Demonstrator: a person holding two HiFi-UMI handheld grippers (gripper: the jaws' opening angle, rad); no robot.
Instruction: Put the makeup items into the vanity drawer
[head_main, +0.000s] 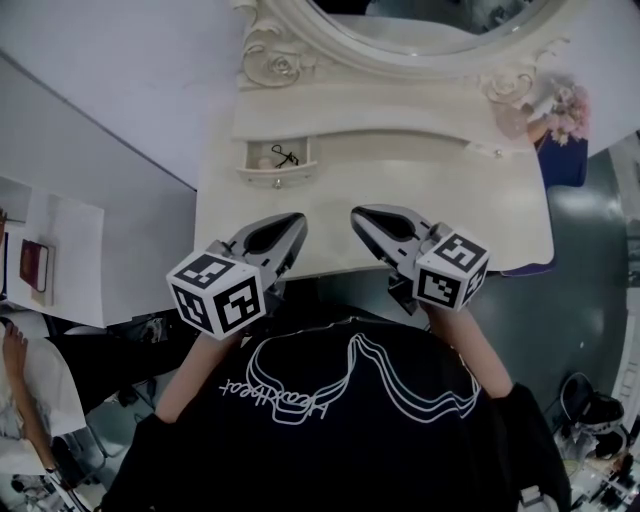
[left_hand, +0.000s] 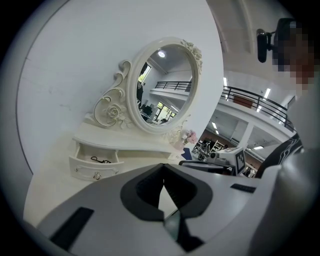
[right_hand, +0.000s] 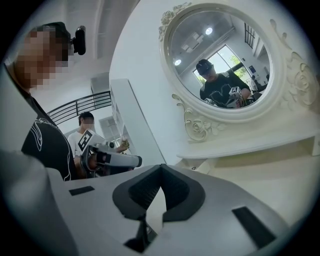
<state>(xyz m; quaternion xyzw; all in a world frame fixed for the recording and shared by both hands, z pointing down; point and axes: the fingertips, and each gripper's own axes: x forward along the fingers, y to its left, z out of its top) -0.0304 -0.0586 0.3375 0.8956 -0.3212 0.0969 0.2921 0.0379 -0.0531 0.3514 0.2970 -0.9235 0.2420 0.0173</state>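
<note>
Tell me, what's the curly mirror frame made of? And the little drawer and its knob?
The mirror frame looks like carved wood or moulded resin, painted glossy cream: its scrolls and roses shine softly. The drawer matches, likely painted wood. Its knob glints, perhaps metal or glass; too small to tell.

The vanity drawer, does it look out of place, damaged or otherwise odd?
Only slightly: the drawer on the left of the vanity stands pulled open, with one small black item lying loose inside; what it is cannot be told. Nothing looks spilled, askew or damaged.
</note>
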